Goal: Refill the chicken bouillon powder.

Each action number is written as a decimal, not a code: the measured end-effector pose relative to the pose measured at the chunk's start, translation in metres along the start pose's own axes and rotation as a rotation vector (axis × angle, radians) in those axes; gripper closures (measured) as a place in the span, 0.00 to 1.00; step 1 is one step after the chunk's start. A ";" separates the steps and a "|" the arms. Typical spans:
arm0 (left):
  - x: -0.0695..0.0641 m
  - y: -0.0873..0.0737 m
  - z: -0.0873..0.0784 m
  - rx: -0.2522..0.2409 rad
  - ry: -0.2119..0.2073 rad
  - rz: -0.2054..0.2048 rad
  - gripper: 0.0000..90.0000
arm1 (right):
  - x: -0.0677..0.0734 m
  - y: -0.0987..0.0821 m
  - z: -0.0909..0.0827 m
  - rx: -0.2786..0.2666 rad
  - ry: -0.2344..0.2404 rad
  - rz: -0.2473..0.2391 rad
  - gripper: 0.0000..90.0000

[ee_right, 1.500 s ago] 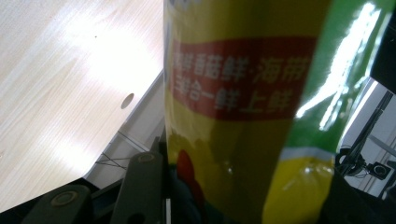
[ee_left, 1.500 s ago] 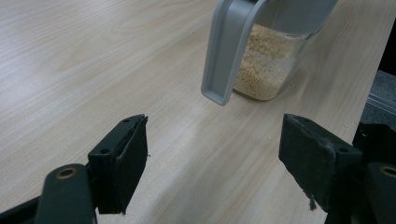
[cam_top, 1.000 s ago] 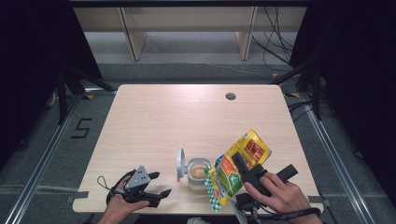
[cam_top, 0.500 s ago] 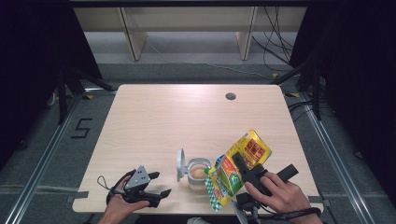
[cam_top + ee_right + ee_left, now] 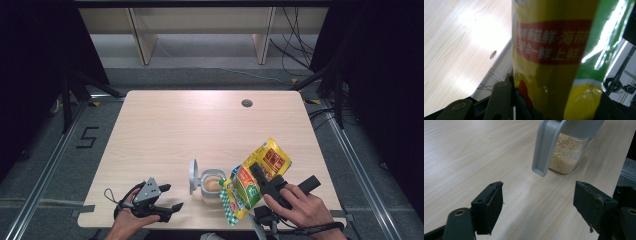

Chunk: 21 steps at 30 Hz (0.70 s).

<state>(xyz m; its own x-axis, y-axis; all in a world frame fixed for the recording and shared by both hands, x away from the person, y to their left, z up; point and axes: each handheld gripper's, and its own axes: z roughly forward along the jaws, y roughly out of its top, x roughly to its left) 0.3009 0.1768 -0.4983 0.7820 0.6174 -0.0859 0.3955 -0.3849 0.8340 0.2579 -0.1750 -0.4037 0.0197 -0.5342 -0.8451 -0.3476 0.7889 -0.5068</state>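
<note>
Nearest you, at the front edge of the wooden table [image 5: 165,120], your left hand [image 5: 131,219] rests on the tabletop with the left gripper [image 5: 167,197] lying low and pointing toward the middle of the table. Its jaws stand wide apart with nothing between them; in the left gripper view the two black pads [image 5: 489,206] frame only bare wood, and the jar sits a little beyond them, clear of both.

At the front right, your right hand [image 5: 300,204] grips the right gripper [image 5: 259,176], which is clamped on the seasoning pouch [image 5: 255,177]. The jaws are partly closed across the pouch's width, one black finger lying over its printed face. In the right gripper view the pouch [image 5: 554,57] rises straight out of the jaws, yellow and green with a red band of white characters.

You hold the pouch tilted, its bottom up and to the right, its green-and-white torn mouth down and to the left, just beside the rim of the glass jar [image 5: 212,186]. Whether the mouth touches the rim I cannot tell.

The jar stands upright on the table between your two hands, near the front edge. It holds pale tan granules [image 5: 565,155], and its grey flip lid [image 5: 193,176] stands open on the side facing your left gripper.

Farther off, near the back right of the table, lies a small round cable hole [image 5: 247,103].
</note>
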 end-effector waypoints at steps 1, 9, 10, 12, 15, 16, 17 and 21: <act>0.000 0.000 0.000 0.000 0.000 0.000 0.26 | 0.000 0.000 0.000 0.001 -0.003 0.002 0.69; 0.000 0.000 0.000 -0.005 -0.007 -0.007 0.26 | 0.006 -0.003 0.005 -0.029 0.027 0.051 0.71; 0.000 0.000 0.000 -0.004 -0.007 -0.006 0.26 | 0.009 -0.004 0.006 -0.028 0.033 0.079 0.71; -0.001 0.000 0.000 -0.009 -0.008 -0.012 0.26 | 0.010 -0.007 0.009 -0.050 0.043 0.087 0.71; 0.000 0.000 0.000 0.001 -0.001 -0.003 0.26 | 0.017 -0.011 0.011 -0.065 0.036 0.175 0.73; 0.000 0.000 0.000 0.000 -0.002 0.003 0.26 | 0.020 -0.013 0.012 -0.071 0.032 0.202 0.73; 0.000 0.000 0.000 0.000 -0.002 0.003 0.26 | 0.021 -0.014 0.013 -0.082 0.035 0.217 0.74; 0.000 0.000 0.000 -0.001 -0.008 -0.005 0.26 | 0.026 -0.014 0.015 -0.108 0.048 0.297 0.75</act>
<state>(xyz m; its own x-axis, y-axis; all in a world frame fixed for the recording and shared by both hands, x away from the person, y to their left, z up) 0.3007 0.1770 -0.4982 0.7839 0.6138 -0.0939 0.3983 -0.3811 0.8343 0.2776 -0.1954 -0.4209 -0.1410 -0.3011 -0.9431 -0.4290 0.8771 -0.2159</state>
